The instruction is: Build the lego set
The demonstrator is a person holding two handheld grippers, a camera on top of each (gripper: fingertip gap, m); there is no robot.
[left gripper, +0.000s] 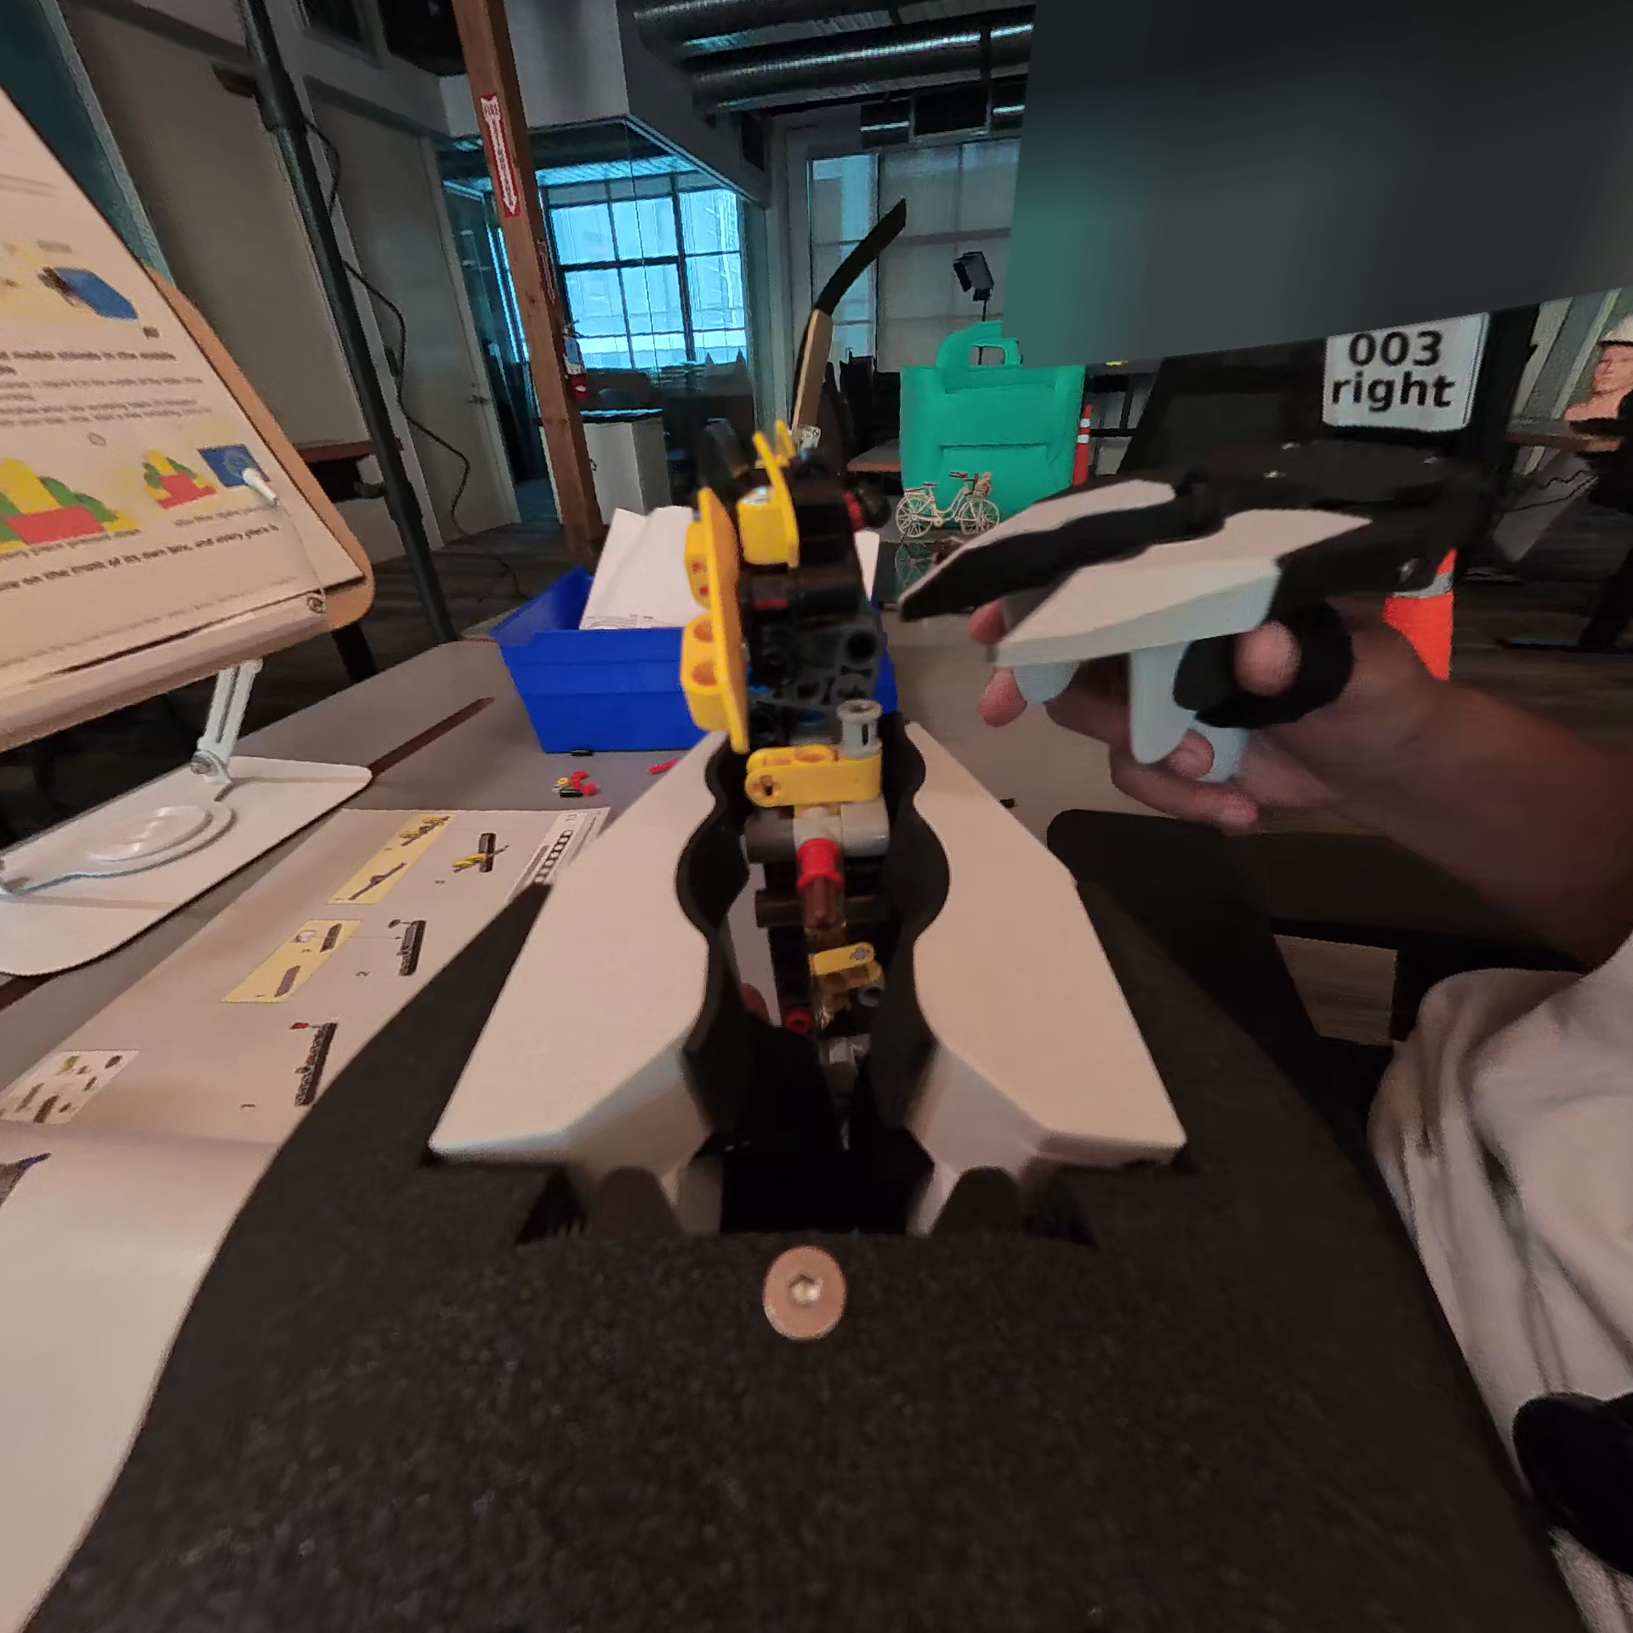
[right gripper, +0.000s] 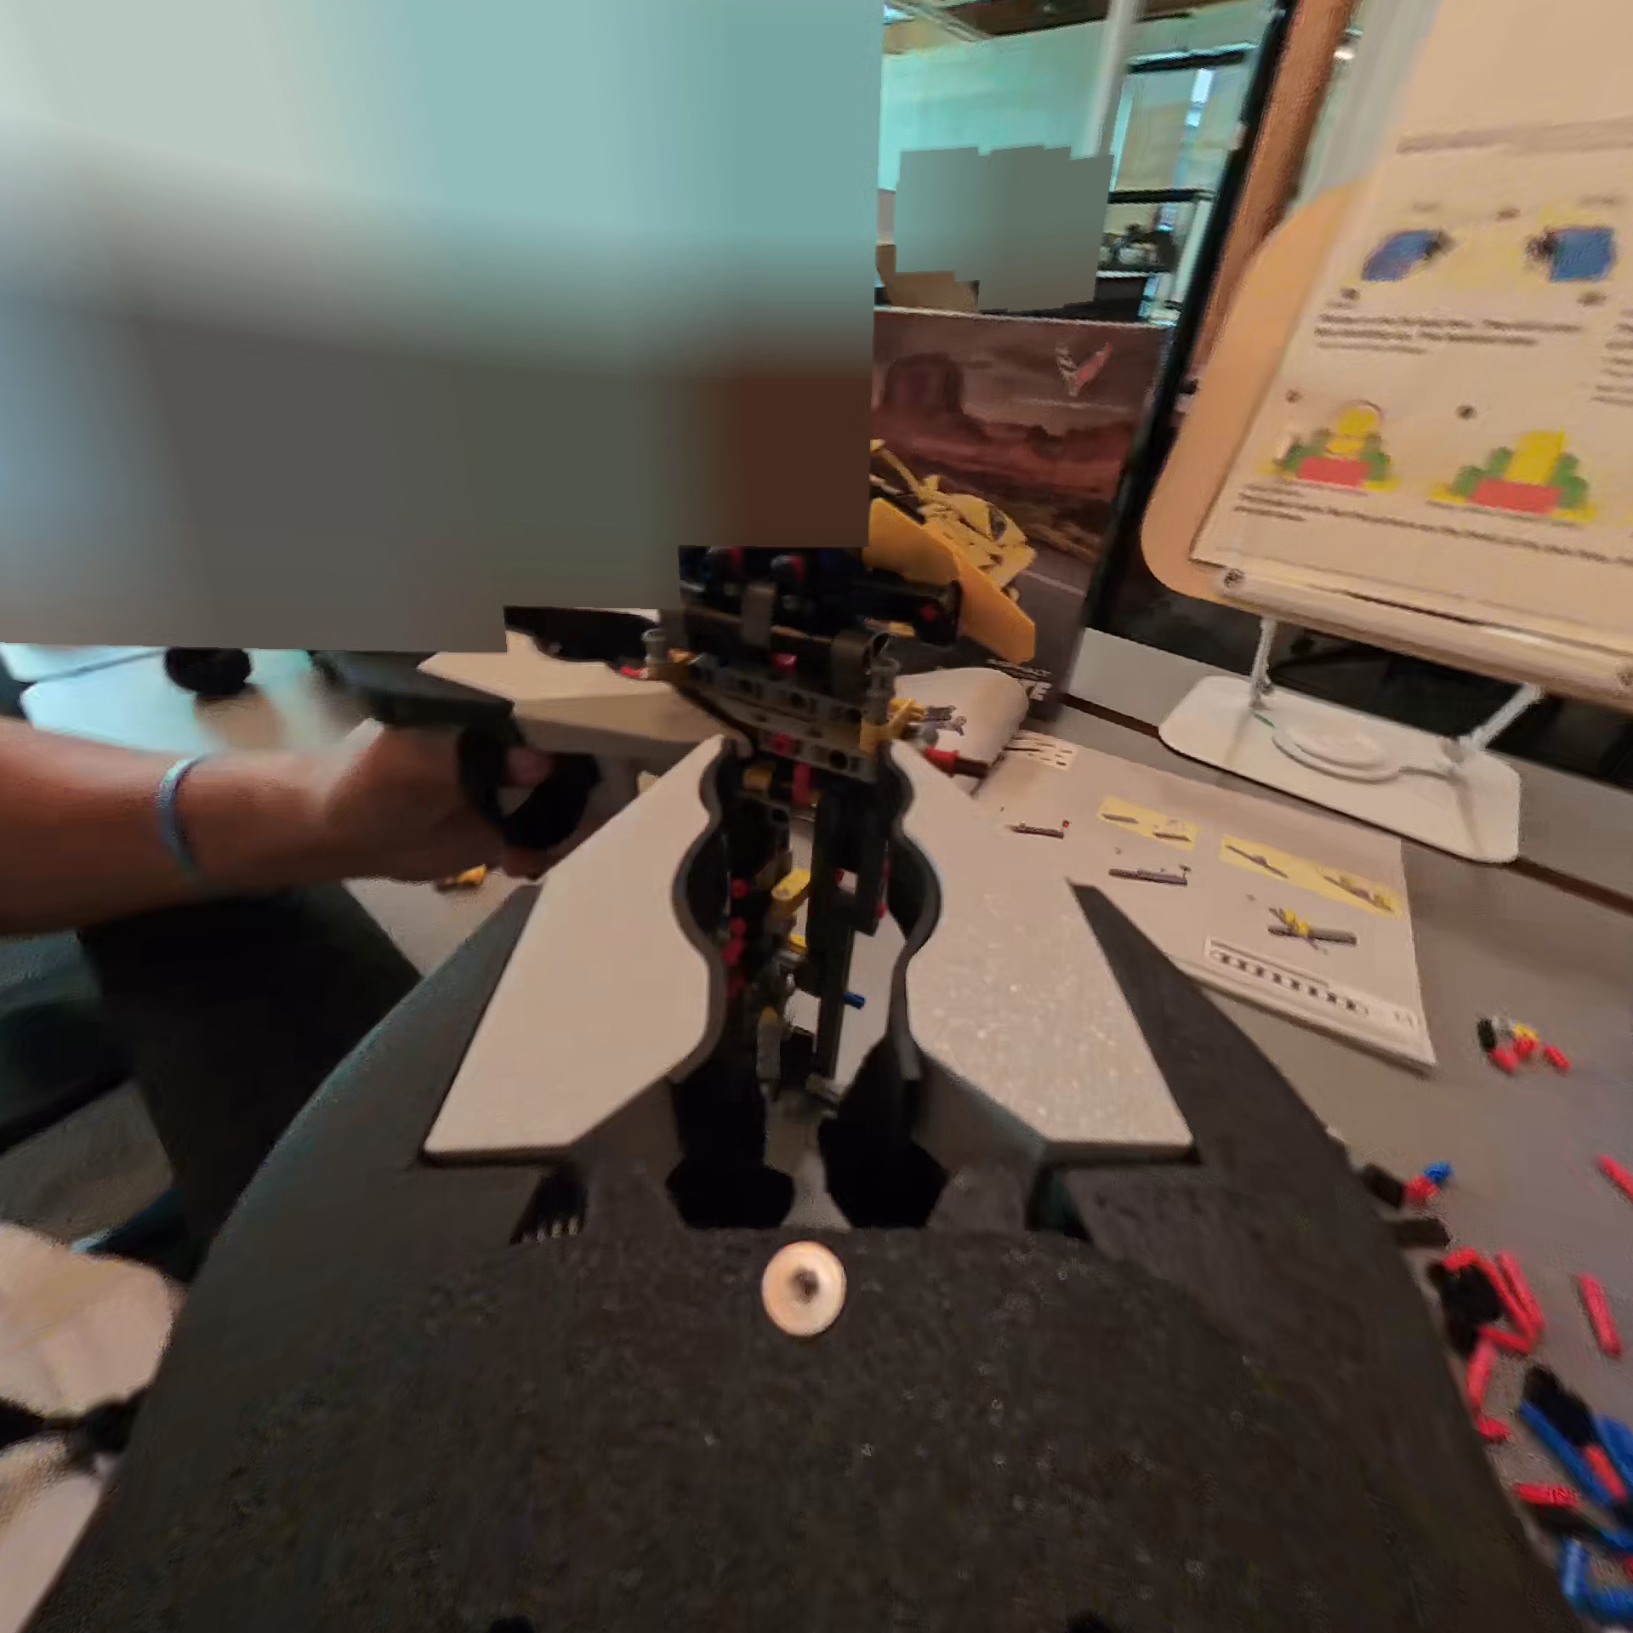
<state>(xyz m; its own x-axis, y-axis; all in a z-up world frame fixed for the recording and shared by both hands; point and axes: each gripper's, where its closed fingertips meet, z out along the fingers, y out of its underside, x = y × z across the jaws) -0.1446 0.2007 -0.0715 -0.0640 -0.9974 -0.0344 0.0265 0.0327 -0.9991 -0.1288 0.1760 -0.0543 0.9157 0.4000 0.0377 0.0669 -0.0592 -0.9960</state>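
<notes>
Two grippers share one lego model, a knobbly Technic assembly of black and grey holed beams, red pins and smooth yellow panels, held off the table. My left gripper is closed narrowly onto it, the black wavy inner pads pinching its lower end. Its long axis runs forward along my fingers, and the yellow-panelled end points up and away. My right gripper, matte white plates on grainy black foam, has its jaws just as narrow, with the model crossing its tips. I cannot tell whether it actually clamps. It carries a white label with bold black characters. An instruction booklet lies open on the table, a blue bin stands behind, and the printed set box shows a yellow car.
</notes>
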